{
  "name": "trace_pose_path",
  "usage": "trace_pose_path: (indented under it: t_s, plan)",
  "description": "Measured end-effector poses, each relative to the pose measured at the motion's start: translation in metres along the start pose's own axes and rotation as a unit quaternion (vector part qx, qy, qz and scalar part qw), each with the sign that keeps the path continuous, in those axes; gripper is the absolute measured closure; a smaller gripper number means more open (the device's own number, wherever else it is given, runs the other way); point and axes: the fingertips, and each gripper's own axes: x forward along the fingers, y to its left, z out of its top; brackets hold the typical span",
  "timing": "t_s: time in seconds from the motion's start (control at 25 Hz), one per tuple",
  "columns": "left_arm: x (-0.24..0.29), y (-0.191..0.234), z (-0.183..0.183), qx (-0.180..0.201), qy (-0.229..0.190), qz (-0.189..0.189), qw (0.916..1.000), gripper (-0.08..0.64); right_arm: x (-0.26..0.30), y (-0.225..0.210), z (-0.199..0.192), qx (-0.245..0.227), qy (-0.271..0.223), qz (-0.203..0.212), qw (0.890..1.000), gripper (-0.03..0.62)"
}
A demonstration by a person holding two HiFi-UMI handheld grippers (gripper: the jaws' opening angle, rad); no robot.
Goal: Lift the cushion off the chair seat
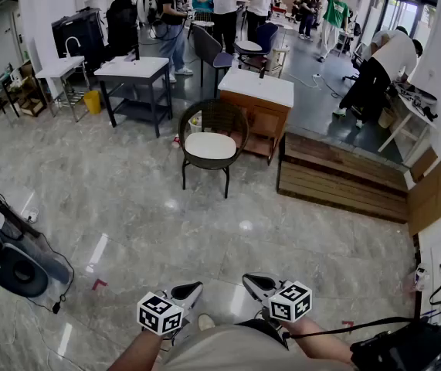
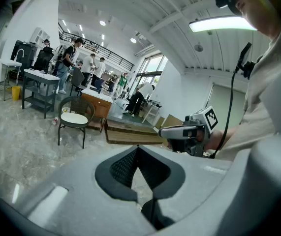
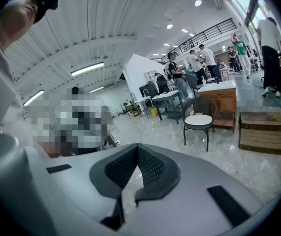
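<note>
A dark wicker chair (image 1: 212, 122) stands on the marble floor a few steps ahead, with a white round cushion (image 1: 210, 145) lying flat on its seat. Both gripper views show the chair (image 2: 73, 113) (image 3: 200, 113) and cushion (image 2: 75, 118) (image 3: 199, 120) small and far off. My left gripper (image 1: 192, 288) and right gripper (image 1: 252, 280) sit low at the bottom of the head view, close to my body, far from the chair. The left gripper (image 2: 138, 149) has its jaws together with nothing in them. So does the right gripper (image 3: 138, 147).
Behind the chair stands a wooden cabinet (image 1: 256, 103) with a white top. A low wooden platform (image 1: 344, 175) lies to its right, a black-framed table (image 1: 133, 74) to its left. Dark equipment (image 1: 11, 257) lies at my left. Several people stand at the back.
</note>
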Motion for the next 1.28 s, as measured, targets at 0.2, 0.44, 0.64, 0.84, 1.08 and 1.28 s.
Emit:
trace_pose_path:
  t_s: [0.2,0.44,0.64,0.84,1.08,1.28]
  plan:
    - [-0.001,0.006,0.01,0.019,-0.012,-0.01,0.9997,0.554,-0.001,0.0,0.012,-0.023,-0.006,-0.007,1.0,0.58]
    - [0.012,0.022,0.025,0.002,-0.014,-0.005,0.9999,0.554,0.008,-0.015,0.022,-0.016,0.01,-0.012,1.0,0.579]
    - [0.028,0.035,0.032,-0.006,-0.007,0.006,0.9999,0.554,0.025,-0.04,0.029,0.023,0.001,-0.004,1.0,0.577]
    - [0.047,0.068,0.059,0.003,-0.016,0.043,0.9989,0.553,0.058,-0.073,0.06,0.029,-0.022,0.009,0.999,0.558]
    - [0.083,0.105,0.103,-0.013,-0.01,0.06,0.9981,0.552,0.1,-0.125,0.112,0.028,-0.034,0.037,0.998,0.506]
    - [0.127,0.136,0.145,-0.005,-0.003,0.091,0.9959,0.551,0.12,-0.183,0.141,0.031,-0.034,0.047,0.998,0.505]
